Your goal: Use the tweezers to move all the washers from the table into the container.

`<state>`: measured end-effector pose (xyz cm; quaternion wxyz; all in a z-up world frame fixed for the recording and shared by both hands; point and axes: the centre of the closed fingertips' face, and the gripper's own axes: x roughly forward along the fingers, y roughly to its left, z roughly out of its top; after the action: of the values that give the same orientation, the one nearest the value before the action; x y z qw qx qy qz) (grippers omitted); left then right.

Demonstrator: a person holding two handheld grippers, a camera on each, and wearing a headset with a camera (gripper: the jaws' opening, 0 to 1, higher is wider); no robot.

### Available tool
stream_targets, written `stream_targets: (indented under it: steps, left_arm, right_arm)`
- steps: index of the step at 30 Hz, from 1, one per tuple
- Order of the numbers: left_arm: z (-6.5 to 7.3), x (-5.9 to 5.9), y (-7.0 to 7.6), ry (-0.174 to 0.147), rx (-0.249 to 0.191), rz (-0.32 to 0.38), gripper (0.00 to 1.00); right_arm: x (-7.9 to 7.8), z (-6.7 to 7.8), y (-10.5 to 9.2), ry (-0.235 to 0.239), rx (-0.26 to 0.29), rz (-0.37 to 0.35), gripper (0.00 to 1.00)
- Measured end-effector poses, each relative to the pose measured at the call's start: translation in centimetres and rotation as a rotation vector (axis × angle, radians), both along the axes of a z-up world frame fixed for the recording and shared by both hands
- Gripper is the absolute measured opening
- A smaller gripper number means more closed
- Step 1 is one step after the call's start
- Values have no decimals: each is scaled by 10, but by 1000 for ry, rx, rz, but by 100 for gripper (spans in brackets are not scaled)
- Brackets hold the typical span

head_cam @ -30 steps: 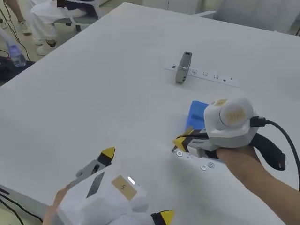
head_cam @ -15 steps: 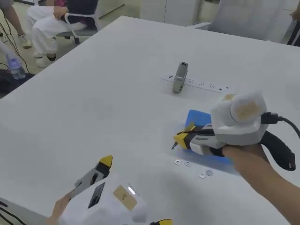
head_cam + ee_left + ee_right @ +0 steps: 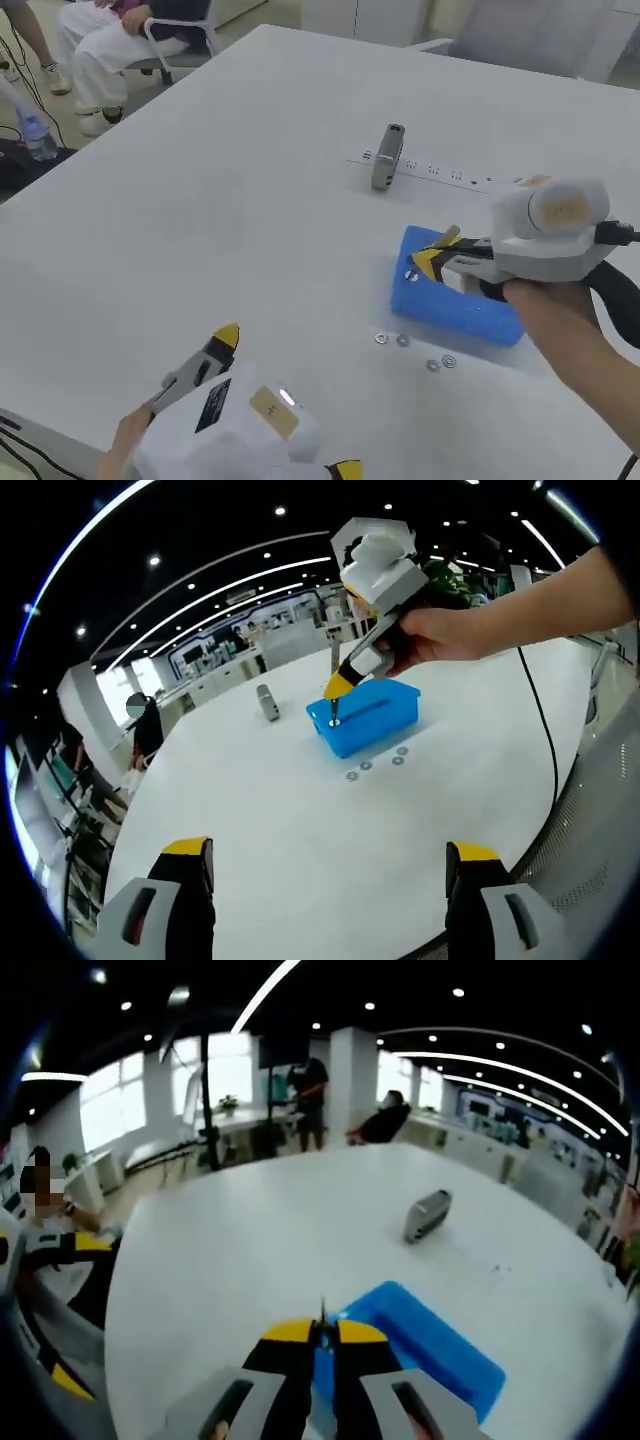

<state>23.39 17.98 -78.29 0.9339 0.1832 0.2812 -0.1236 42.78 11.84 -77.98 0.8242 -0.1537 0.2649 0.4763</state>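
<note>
Head view: the right gripper (image 3: 432, 262) hangs over the near-left corner of the blue container (image 3: 452, 316), its yellow-tipped jaws pinched nearly closed on the tweezers (image 3: 322, 1312), whose tip points down into the container. Whether the tip carries a washer cannot be told. Four washers (image 3: 402, 341) lie on the white table (image 3: 250, 200) just beside the container's front wall. The left gripper (image 3: 327, 850) is nearer the person, jaws spread wide and empty.

Four small washers (image 3: 402, 341) beside open blue container (image 3: 455, 312), tweezers (image 3: 334, 706) over its corner
</note>
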Motion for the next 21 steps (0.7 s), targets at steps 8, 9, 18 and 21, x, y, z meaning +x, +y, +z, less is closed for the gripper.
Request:
stream_targets:
  steps: [8,9,18,21]
  left_arm:
    - [-2,-1,1,11,1,3,98]
    - [-2,-1,1,11,5,2,98]
    - [-3,-1,2,13,14,9,98]
    - [-4,-2,2,19,16,9,97]
  right_arm:
    - [0,-24,4,52,-20,-20,2]
    - [-3,-26,5,54,-24,-20,2]
    - [-5,-32,12,66,-41,-6,2]
    - [-5,-33,12,64,-42,-4,2]
